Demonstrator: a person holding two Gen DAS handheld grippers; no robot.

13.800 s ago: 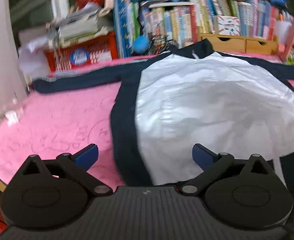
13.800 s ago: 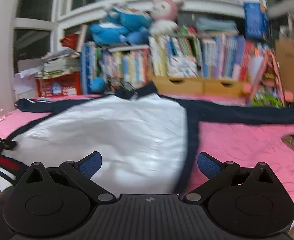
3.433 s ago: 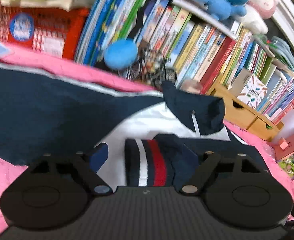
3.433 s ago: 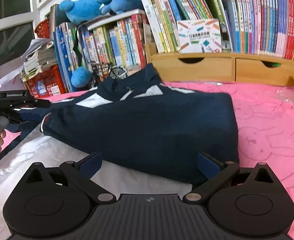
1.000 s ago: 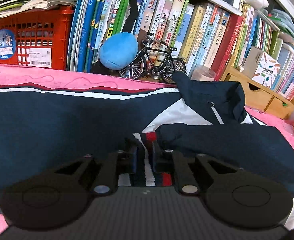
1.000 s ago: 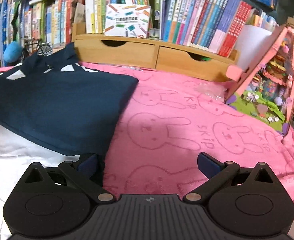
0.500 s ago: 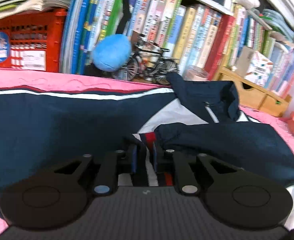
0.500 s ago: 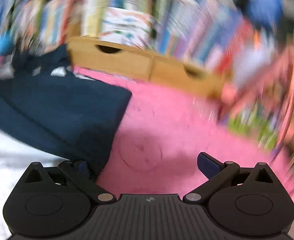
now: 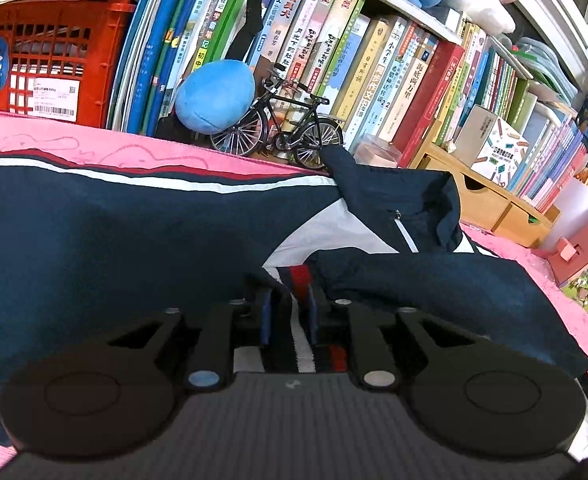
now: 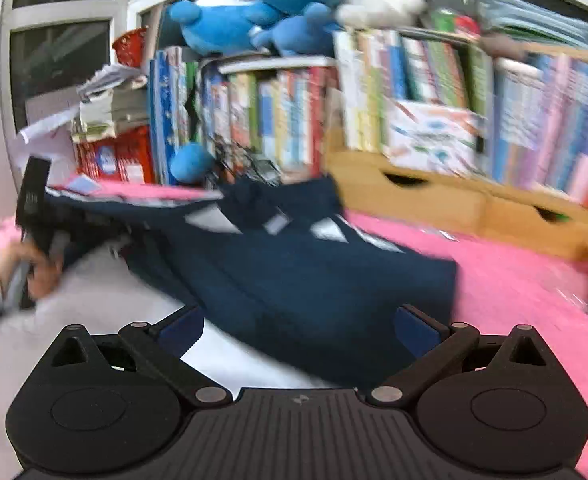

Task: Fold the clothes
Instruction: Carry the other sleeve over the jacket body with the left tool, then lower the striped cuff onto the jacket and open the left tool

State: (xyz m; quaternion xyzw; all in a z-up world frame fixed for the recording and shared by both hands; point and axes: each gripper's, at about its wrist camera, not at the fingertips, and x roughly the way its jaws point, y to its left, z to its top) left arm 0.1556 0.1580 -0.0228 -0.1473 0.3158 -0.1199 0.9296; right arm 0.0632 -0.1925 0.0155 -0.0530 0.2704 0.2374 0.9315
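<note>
— What's the left claw (image 9: 287, 316) doing?

— Clamped tight on the striped cuff (image 9: 298, 280) of the jacket (image 9: 113, 240), navy, white and red bands pinched between the blue pads. The jacket lies spread on the pink-covered desk (image 9: 21, 136), one navy sleeve (image 9: 434, 292) folded across the white chest, the collar (image 9: 406, 200) up near the toy bicycle (image 9: 277, 124).

— And the right claw (image 10: 300, 330)?

— Its jaws stand wide apart with nothing between them, above the folded sleeve's lower edge and the white front panel (image 10: 73, 320). That camera is smeared with blur, so the books (image 10: 277, 120) and the wooden drawers (image 10: 454, 196) behind are soft.

— Does it catch anything the left one misses?

— Yes: the person's hand (image 10: 39, 266) at the far left, wrapped round the handle of the other tool, with a dark sleeve and a white shirt cuff at the wrist. Also the blue plush toys (image 10: 253, 12) on top of the shelf, whole. The left view shows the red crate (image 9: 49, 60) and the blue ball (image 9: 213, 96) sharply instead.

— Anything hidden?

— The jacket's hem is cut off behind both tool bodies, and the far sleeve runs out of frame at left.
</note>
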